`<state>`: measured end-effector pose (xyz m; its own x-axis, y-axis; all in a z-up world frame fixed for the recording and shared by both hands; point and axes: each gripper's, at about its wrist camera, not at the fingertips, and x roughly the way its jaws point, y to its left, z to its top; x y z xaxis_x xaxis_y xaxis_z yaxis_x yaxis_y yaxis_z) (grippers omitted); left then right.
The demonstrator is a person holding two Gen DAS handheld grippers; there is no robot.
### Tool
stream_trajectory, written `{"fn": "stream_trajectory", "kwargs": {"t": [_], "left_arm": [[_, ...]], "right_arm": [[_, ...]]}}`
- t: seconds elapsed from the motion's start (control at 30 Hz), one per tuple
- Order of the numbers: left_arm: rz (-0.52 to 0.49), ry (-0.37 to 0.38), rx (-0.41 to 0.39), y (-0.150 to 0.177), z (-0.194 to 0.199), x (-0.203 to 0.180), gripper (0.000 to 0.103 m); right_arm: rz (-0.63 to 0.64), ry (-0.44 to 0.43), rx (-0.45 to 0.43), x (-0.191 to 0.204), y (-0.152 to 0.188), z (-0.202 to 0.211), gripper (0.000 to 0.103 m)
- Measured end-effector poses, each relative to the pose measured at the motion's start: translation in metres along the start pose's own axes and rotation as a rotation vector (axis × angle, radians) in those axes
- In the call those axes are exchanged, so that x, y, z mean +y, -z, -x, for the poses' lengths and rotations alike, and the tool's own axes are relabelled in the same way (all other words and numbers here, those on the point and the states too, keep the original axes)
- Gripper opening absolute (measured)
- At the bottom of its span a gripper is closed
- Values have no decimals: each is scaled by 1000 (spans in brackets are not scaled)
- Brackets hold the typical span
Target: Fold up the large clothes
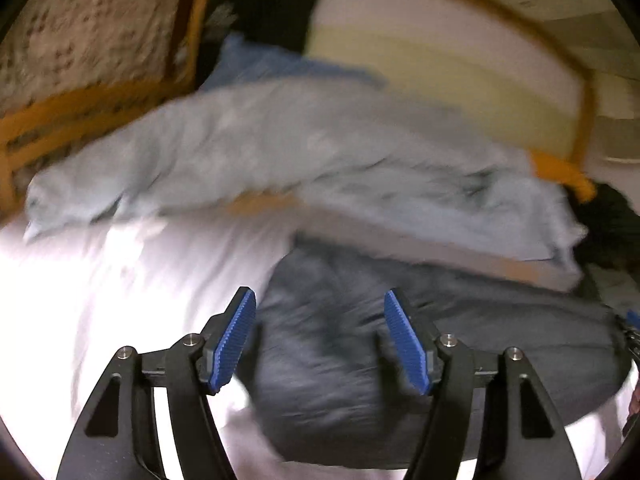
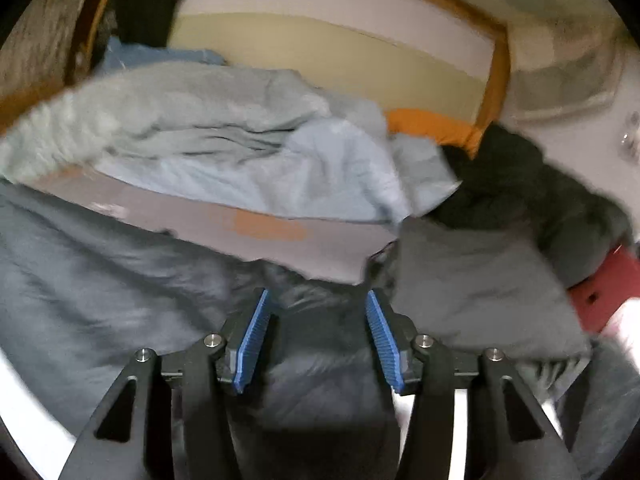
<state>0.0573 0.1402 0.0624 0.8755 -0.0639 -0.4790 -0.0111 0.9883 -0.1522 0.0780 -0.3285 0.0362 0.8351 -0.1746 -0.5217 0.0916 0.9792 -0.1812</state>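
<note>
A dark grey garment (image 1: 400, 340) lies crumpled on a white surface (image 1: 120, 280); it also fills the lower left of the right wrist view (image 2: 120, 280). My left gripper (image 1: 320, 336) is open just above the garment, blue pads (image 1: 236, 340) wide apart, nothing between them. My right gripper (image 2: 318, 340) is open over a fold of the same dark cloth; the jaws stand apart. Both views are motion-blurred.
A pale blue garment pile (image 1: 280, 152) lies behind, also in the right wrist view (image 2: 240, 152). A folded grey piece (image 2: 480, 292), black clothing (image 2: 540, 200), a red object (image 2: 608, 292), an orange item (image 2: 432, 124) and a wooden bed frame (image 1: 572, 80) surround the spot.
</note>
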Motion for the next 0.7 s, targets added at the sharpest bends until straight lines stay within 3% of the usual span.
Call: {"fn": "stream_trajectory", "kwargs": {"t": [0.07, 0.13, 0.17, 0.33, 0.53, 0.7], "left_arm": [[-79, 32, -44, 0, 9, -18, 65], [-157, 34, -36, 6, 8, -36, 65], [-185, 33, -15, 10, 3, -43, 65], [-210, 1, 115, 31, -31, -51, 65], [-208, -77, 176, 38, -54, -47, 68], [-188, -116, 246, 44, -71, -39, 69]], "right_arm": [[-52, -112, 97, -3, 2, 10, 86], [-72, -121, 285, 2, 10, 2, 87], [-86, -153, 315, 3, 15, 3, 87], [72, -106, 254, 20, 17, 13, 87], [12, -210, 252, 8, 17, -31, 86], [65, -160, 178, 15, 10, -69, 86]]}}
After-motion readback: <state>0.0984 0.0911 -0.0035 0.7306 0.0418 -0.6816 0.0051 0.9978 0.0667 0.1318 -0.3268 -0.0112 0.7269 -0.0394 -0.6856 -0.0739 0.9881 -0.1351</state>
